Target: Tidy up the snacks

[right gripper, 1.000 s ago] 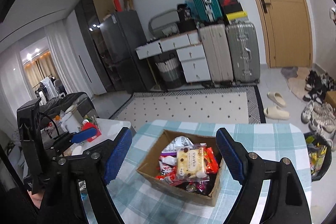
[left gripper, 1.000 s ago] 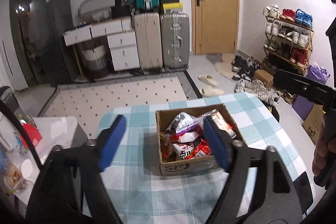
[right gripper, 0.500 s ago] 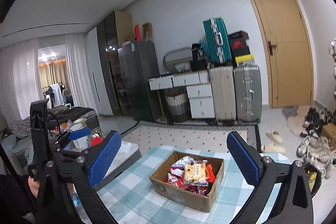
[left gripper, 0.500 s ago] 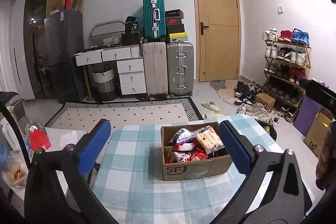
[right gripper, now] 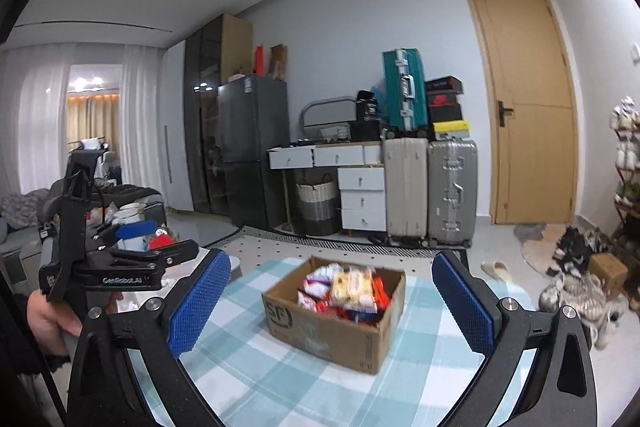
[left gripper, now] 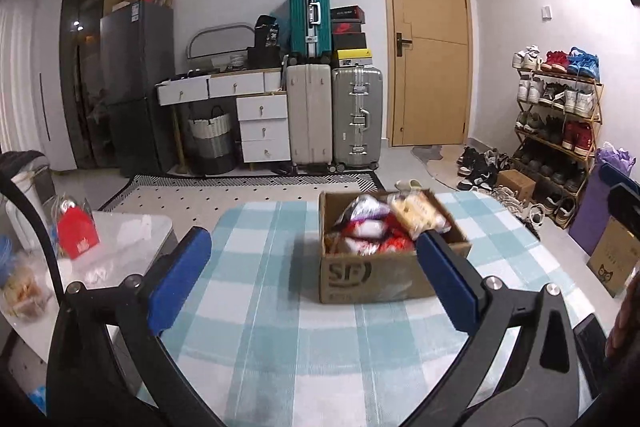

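Sitting on the checked table (left gripper: 280, 307), the cardboard box (left gripper: 372, 275) holds snack packets (right gripper: 352, 287); both grippers gape empty.

A brown cardboard box (left gripper: 384, 275) of red, white and yellow snack packets (right gripper: 348, 291) on a surface (left gripper: 280, 327) covered in pale blue-and-white check; blue gripper pads (right gripper: 200, 307).

1. The snack packets (left gripper: 374, 227) in the cardboard box (left gripper: 360, 277) are motion-blurred; their labels cannot be read.
2. The right gripper (left gripper: 624, 211) is cut off by the left view's right edge.
3. Shoes on the shoe rack (left gripper: 560, 115) are too small to identify.
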`<state>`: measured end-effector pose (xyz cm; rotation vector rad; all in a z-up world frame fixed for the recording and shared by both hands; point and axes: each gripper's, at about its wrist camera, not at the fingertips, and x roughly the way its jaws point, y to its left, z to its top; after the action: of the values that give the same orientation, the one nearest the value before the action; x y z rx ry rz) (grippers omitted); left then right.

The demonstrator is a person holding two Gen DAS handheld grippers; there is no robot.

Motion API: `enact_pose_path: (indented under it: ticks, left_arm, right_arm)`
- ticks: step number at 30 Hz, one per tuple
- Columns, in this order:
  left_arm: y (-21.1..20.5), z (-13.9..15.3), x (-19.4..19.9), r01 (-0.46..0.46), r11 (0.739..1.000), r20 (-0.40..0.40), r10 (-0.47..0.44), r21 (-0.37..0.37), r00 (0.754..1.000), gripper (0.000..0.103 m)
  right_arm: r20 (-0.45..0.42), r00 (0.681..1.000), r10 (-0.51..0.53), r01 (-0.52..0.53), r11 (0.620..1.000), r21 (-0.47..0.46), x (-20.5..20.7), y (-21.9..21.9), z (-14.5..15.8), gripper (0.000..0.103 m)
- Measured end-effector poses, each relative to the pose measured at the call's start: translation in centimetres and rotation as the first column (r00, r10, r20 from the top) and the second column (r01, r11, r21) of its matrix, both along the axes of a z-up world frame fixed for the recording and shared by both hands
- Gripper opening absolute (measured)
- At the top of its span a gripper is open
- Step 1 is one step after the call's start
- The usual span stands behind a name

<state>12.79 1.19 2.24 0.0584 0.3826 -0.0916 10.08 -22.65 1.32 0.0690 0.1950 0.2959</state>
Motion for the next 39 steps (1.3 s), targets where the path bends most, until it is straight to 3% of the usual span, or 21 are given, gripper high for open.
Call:
enact_pose_path:
  ticks: [5, 10, 18, 22, 26, 39]
  left_arm:
    - [-0.2, -5.8, 0.7, -0.036, 0.999, -0.025, 0.037, 0.02, 0.999, 0.103]
    - [0.3, -10.4, 1.6, -0.061, 0.998, -0.057, 0.062, 0.006, 0.996, 0.103]
    - [-0.2, -13.7, 0.6, -0.076, 0.997, 0.04, 0.074, 0.031, 0.996, 0.103]
    - [-0.2, -14.6, -0.3, -0.086, 0.996, 0.079, 0.084, 0.018, 0.993, 0.103]
    - [0.9, -15.6, -0.3, -0.085, 0.996, 0.055, 0.087, -0.037, 0.995, 0.103]
    - [1.8, -17.4, 0.9, -0.078, 0.996, 0.058, 0.08, -0.034, 0.995, 0.103]
  right_arm:
    - [0.015, 1.0, -0.027, 0.027, 1.0, 0.013, -1.5, 0.1, -4.0, 0.103]
    - [-0.052, 0.997, -0.055, 0.054, 0.998, -0.026, -1.4, 0.3, -9.0, 0.103]
    - [-0.116, 0.988, -0.102, 0.104, 0.995, 0.009, -1.8, -0.7, -13.7, 0.103]
    - [-0.109, 0.989, -0.101, 0.102, 0.995, 0.006, -1.8, -0.7, -15.2, 0.103]
    - [-0.112, 0.985, -0.128, 0.128, 0.992, -0.011, -2.4, -0.6, -15.3, 0.103]
    - [-0.103, 0.985, -0.14, 0.139, 0.99, -0.022, -2.4, -0.7, -14.9, 0.103]
